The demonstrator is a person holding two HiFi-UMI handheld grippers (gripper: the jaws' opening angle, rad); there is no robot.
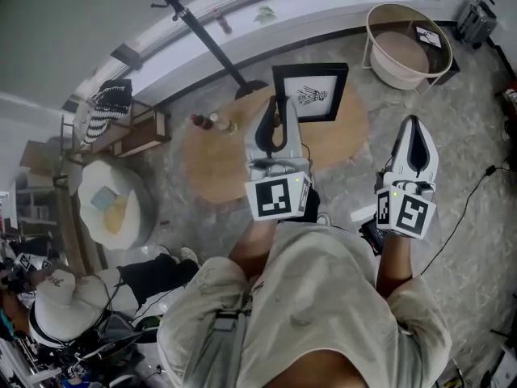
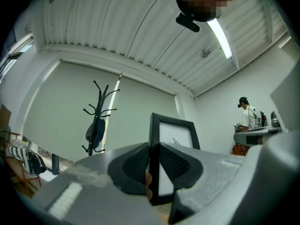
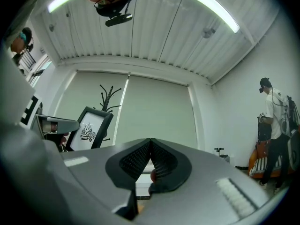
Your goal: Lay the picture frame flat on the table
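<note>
Gripping step underway: left gripper jaws clamped on the upright picture frame's edge, at the round table's far side. Right gripper jaws together, empty, off the table. Next likely a slow, controlled tilt down.

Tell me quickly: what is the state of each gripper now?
Left gripper: closed on the edge of the frame.
Right gripper: closed, holding nothing.
</note>
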